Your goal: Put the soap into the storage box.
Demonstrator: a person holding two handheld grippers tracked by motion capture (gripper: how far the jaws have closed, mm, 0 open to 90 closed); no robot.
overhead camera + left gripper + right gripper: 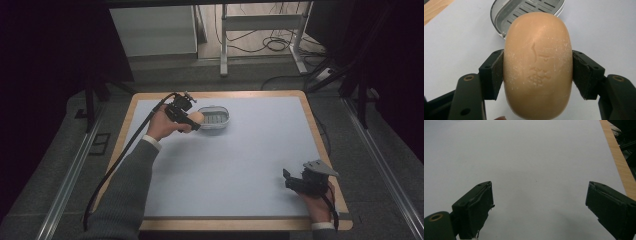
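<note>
Soap bar clamped in the left gripper, just short of the soap dish.

Its stamped mark is unreadable; its long axis points toward the dish. The right gripper gapes wide, well away.

The soap bar is tan-orange with pale scuffs and a stamped mark, the slotted soap dish grey, the worktop pale blue-white with a light wood edge, the jaws black.
</note>
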